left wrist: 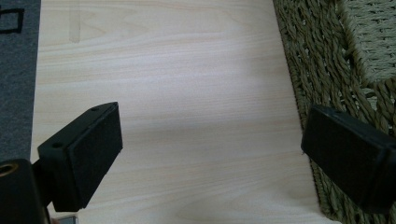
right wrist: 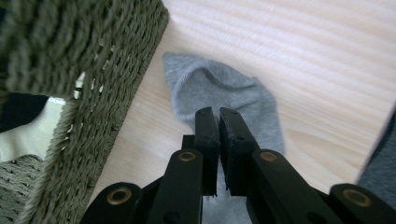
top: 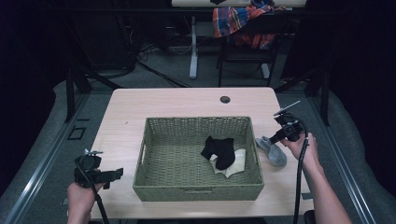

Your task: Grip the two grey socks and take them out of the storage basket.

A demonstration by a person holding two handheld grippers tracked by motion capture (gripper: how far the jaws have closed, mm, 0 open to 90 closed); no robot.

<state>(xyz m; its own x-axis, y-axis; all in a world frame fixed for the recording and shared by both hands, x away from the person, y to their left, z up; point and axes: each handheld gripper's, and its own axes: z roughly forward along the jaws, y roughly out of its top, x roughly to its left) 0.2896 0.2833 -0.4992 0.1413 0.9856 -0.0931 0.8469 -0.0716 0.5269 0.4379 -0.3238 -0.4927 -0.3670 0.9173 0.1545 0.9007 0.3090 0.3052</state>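
Two socks already in woven basket (top: 154, 186): black sock (top: 218, 150) atop cream sock (top: 237, 161), toward basket's 3 o'clock side. One grey sock (top: 272, 150) left on table (top: 121, 116), just beside basket's 3 o'clock wall. Right gripper (right wrist: 219, 116) on it, jaws nearly closed, pinching grey fabric. Left gripper (left wrist: 210, 154) idle at basket's 8 o'clock, jaws wide apart, empty. Judgement: sorting about two-thirds done; lift and drop into basket remains.
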